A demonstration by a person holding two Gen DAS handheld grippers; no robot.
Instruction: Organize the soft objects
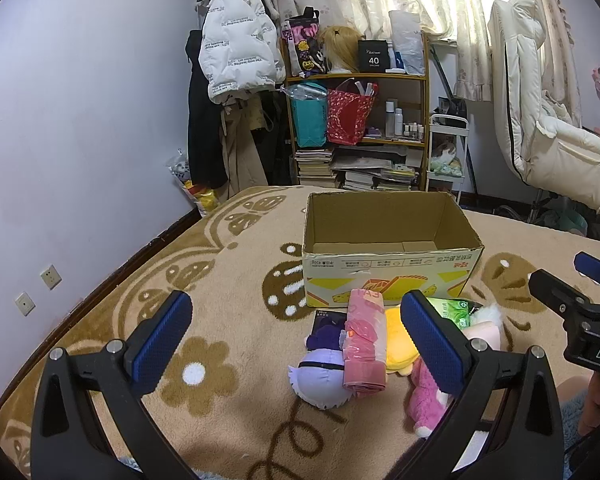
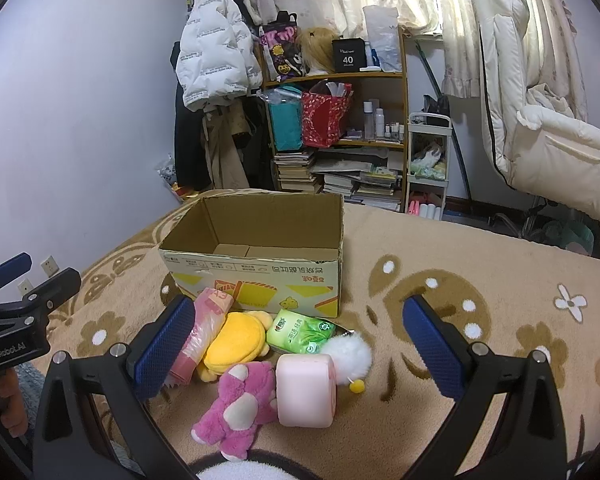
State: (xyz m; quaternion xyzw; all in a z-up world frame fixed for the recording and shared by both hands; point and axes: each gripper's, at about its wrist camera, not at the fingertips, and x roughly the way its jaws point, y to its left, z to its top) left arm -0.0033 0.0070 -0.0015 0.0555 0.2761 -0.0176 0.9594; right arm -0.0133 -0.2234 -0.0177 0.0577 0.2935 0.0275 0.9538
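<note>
While the cardboard box [image 2: 256, 256] at frame centre sits empty, we judge sorting has not begun. Our left gripper [image 1: 296, 336] and right gripper [image 2: 300, 340] hover spread wide, holding nothing. Next, close on the pink plush [image 2: 236, 404], lower centre.

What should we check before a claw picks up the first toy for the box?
1. Cardboard box open on top, nothing seen inside: ok.
2. Left claw open and holding nothing: ok.
3. Right claw open and holding nothing: ok.
4. Pink plush bear easy to reach, nothing lying on top: ok.
5. Purple plush free to lift: not ok, the pink roll lies across it.
6. What is under the tissue pack: cannot tell.
</note>
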